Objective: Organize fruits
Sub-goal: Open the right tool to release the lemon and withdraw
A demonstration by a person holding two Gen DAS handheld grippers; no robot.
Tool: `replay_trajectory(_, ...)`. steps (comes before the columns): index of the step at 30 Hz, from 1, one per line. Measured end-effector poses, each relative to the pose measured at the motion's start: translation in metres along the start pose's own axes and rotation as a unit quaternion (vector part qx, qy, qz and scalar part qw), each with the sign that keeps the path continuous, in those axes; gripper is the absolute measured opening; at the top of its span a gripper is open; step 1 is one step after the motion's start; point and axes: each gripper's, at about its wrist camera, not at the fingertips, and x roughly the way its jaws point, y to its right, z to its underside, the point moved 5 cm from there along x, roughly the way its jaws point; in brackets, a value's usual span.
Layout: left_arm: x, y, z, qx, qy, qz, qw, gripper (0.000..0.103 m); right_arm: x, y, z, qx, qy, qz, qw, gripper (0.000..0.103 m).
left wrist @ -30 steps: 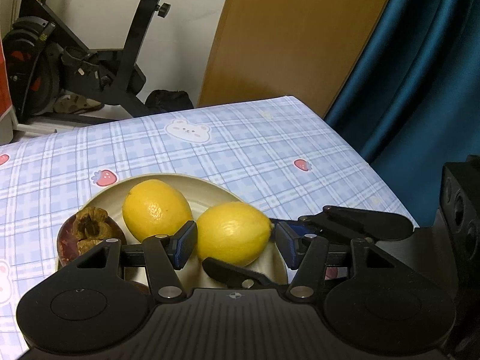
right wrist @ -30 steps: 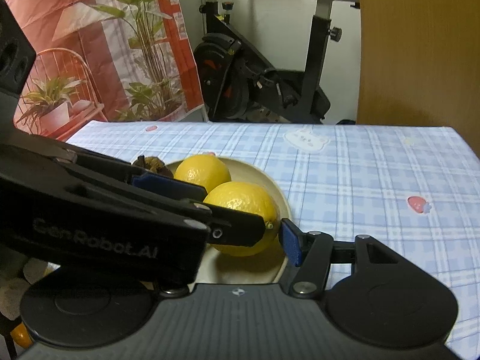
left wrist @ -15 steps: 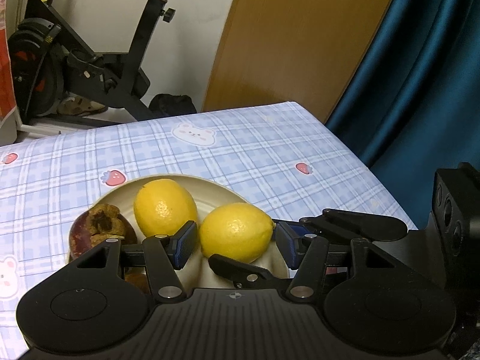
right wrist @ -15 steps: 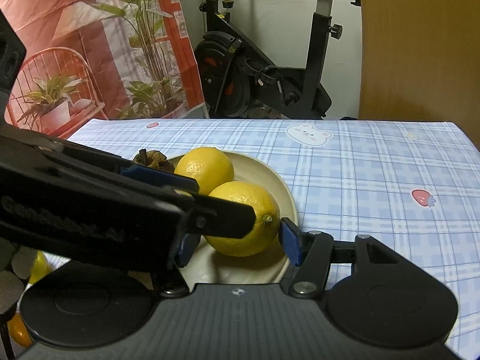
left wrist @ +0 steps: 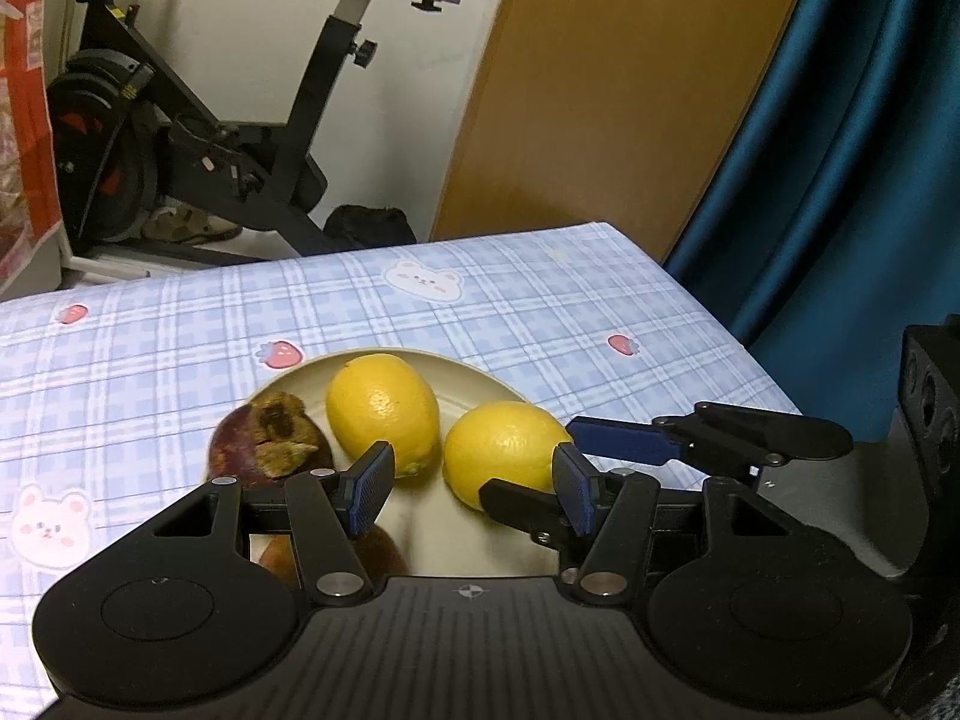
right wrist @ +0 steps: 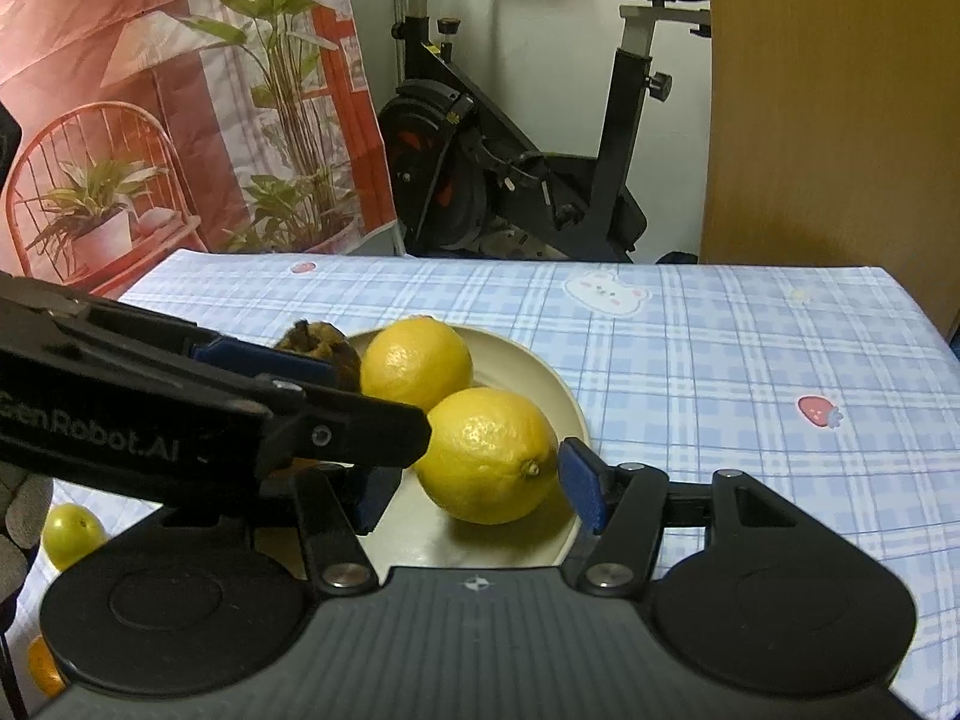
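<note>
Left gripper (left wrist: 471, 489) open over the near part of the plate (left wrist: 480, 375), blue pads apart, nothing pinched; right pad close against the near lemon (left wrist: 504, 459), left pad just in front of the far lemon (left wrist: 384, 408). Right gripper (right wrist: 474, 495) spread around the near lemon (right wrist: 489, 456), right pad at the fruit's nub end, contact too close to call; left finger hidden behind the other tool. Both lemons on the cream plate, side by side. Dark purple mangosteen (left wrist: 270, 444) at the plate's left edge. Below it, partly hidden, a brown fruit (left wrist: 336, 555). Plaid tablecloth (left wrist: 540, 312) underneath. Exercise bike (right wrist: 510, 180) beyond.
</note>
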Motion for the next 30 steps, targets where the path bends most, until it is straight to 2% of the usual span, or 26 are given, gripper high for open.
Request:
replay_trajectory(13,-0.053,-0.023,0.014,0.004,0.023,-0.071,0.9972,0.061,-0.028,-0.034,-0.001,-0.008,0.015,-0.027,0.999,0.062)
replay_trajectory(30,-0.115,-0.046,0.047,-0.029,0.053,-0.118,0.9911,0.061,-0.05,-0.075,0.016,-0.015,0.028,-0.061,0.998,0.062)
